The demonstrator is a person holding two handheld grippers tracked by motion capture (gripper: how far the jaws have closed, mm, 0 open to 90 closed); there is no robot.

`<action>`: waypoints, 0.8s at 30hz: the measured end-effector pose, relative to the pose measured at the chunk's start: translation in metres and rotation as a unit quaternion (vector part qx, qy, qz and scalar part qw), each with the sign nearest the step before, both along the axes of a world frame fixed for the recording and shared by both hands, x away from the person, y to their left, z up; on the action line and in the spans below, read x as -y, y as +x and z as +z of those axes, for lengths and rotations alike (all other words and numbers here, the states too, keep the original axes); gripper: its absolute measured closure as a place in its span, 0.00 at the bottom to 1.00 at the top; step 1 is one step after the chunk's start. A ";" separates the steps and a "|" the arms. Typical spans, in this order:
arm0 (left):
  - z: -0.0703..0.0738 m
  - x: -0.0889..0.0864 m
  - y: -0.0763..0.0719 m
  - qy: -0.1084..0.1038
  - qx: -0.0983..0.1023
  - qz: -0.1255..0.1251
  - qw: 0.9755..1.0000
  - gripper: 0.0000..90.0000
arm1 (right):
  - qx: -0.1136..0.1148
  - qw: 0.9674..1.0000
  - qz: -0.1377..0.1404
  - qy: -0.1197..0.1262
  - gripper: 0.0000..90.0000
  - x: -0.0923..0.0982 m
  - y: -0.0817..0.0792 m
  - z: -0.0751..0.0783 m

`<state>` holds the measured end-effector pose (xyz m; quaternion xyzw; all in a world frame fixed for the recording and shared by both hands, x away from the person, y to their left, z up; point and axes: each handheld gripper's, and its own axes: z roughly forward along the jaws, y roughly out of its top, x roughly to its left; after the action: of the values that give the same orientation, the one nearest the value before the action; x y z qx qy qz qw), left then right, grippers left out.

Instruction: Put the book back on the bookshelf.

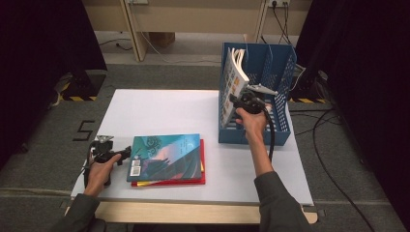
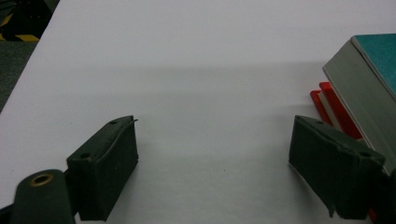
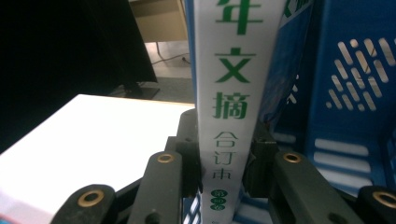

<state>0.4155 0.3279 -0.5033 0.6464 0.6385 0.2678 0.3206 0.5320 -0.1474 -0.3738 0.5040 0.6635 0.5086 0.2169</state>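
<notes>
The right gripper (image 1: 240, 100) pinches the white spine of a thin white-covered book (image 3: 227, 93), which stands upright, long axis vertical, at the open front of the blue perforated plastic file rack (image 1: 283, 77), against its left wall; the compartments to its right stand open. The left gripper (image 2: 212, 154) rests with jaws spread on the white table (image 1: 159, 111), beside the teal hardcover book (image 1: 167, 155) stacked on a red book (image 1: 202, 166).

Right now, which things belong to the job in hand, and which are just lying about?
In the job: white book clamped by the right gripper; blue basket; stacked teal book and red book; open left gripper.
Lying about: floor cables, cardboard box.
</notes>
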 end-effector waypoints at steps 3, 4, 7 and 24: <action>0.000 0.000 0.000 -0.001 0.000 0.000 1.000 0.16 | -0.002 1.000 0.006 -0.007 0.79 -0.010 0.011 0.002; 0.000 0.000 0.000 -0.001 0.000 0.000 1.000 0.16 | -0.005 1.000 0.009 -0.007 0.77 -0.014 0.012 0.003; 0.000 0.000 0.000 -0.002 0.000 0.000 1.000 0.16 | 0.004 0.999 0.020 -0.038 0.70 -0.029 0.010 0.003; 0.000 -0.004 -0.001 -0.016 0.005 -0.002 1.000 0.17 | 0.004 0.999 0.031 -0.024 0.39 -0.035 -0.010 0.010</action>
<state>0.4141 0.3321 -0.5030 0.6409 0.6402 0.2600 0.3342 0.5221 -0.1124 -0.3636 0.4761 0.6899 0.5009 0.2155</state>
